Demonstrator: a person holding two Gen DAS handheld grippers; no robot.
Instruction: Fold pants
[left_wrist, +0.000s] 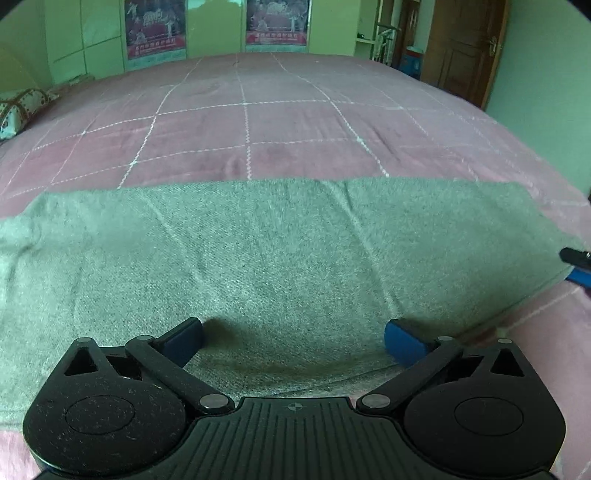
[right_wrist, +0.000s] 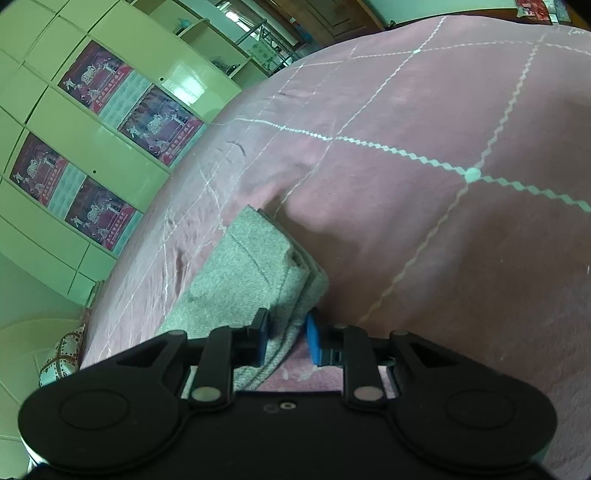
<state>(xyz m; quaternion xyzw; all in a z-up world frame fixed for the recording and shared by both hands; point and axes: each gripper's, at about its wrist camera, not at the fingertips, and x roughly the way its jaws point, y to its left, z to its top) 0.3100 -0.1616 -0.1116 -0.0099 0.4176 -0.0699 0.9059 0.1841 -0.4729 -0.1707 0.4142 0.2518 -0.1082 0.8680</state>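
Note:
The grey pants (left_wrist: 266, 251) lie folded flat in a long band across the pink bedspread (left_wrist: 258, 122). My left gripper (left_wrist: 293, 338) is open, its blue pads wide apart and low over the near edge of the pants, holding nothing. My right gripper (right_wrist: 286, 332) is shut on the end edge of the pants (right_wrist: 251, 266), with the layered hem pinched between its blue pads. The right gripper's tip also shows at the far right of the left wrist view (left_wrist: 578, 266).
The bed is wide, with white stitched grid lines. A patterned pillow (left_wrist: 18, 107) lies at the far left. Green cabinets with posters (left_wrist: 155, 29) stand behind the bed. A brown door (left_wrist: 465, 48) is at the back right.

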